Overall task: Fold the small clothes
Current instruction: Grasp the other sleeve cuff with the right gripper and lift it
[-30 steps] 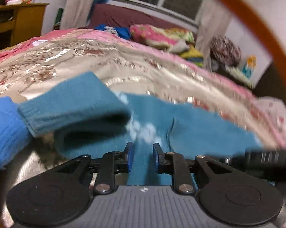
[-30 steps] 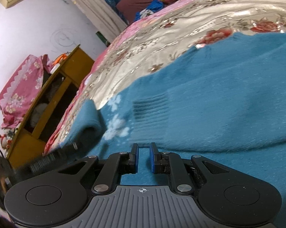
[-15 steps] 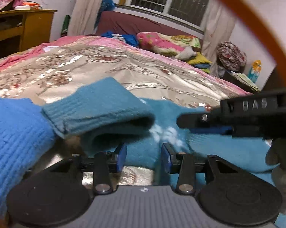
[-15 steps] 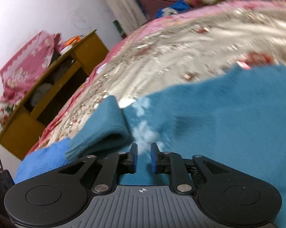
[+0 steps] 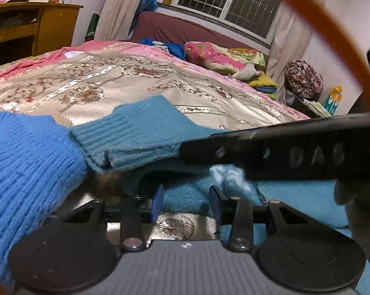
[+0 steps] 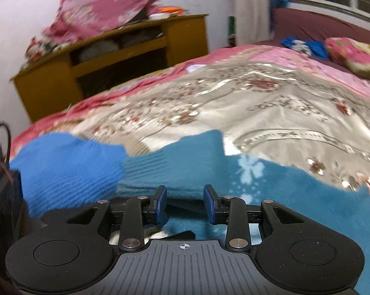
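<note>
Left wrist view is showing the left gripper point(image 5: 186, 202) with jaws apart, having just been opening, nothing between them. The teal sweater point(image 5: 140, 132) is lying at the bed's point(image 5: 126, 83) near edge, its sleeve folded across the body, likely released to settle. The right gripper point(image 6: 185, 204), also just opening, is gaping empty above it.

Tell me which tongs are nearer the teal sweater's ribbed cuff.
Hard to separate; left, slightly. Left tongs sit open just below the ribbed cuff; right tongs sit open just below it too.

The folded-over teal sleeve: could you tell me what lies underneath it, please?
Under the teal sleeve lies the teal sweater's body with its white flower pattern, spread on the floral bedspread. What the sleeve covers is hidden.
</note>
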The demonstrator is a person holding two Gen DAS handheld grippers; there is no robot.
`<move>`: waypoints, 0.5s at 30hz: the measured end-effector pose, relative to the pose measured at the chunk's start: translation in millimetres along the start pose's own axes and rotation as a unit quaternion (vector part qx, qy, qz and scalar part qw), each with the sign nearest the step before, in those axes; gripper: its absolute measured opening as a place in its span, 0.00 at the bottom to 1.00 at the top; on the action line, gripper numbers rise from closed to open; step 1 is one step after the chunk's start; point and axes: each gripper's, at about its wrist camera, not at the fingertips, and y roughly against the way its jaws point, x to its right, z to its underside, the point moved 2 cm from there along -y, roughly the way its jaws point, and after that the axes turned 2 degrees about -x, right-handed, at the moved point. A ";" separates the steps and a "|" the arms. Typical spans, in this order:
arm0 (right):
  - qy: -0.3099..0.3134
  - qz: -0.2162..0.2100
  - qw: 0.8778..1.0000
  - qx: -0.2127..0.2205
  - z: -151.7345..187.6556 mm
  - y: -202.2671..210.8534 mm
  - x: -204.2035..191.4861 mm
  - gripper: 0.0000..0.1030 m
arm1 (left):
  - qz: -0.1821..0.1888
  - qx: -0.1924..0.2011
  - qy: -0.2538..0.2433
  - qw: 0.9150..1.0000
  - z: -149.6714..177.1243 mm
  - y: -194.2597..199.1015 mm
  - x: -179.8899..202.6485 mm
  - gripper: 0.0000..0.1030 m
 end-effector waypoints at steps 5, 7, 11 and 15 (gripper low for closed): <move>0.065 0.001 0.998 -0.016 3.0 -12.9 -17.5 0.37 | 0.005 0.001 0.000 1.000 1.8 -0.1 -0.7 0.45; 0.091 0.008 0.996 -0.016 4.2 -16.0 -22.0 0.39 | 0.006 0.002 -0.001 1.000 2.7 0.0 -0.8 0.46; 0.152 0.028 0.988 -0.013 5.6 -22.5 -32.4 0.41 | 0.008 0.002 -0.004 1.000 3.2 0.5 -0.7 0.46; 0.196 0.045 0.980 -0.005 5.7 -25.9 -42.3 0.42 | 0.011 0.001 -0.004 1.000 3.4 0.5 -1.2 0.46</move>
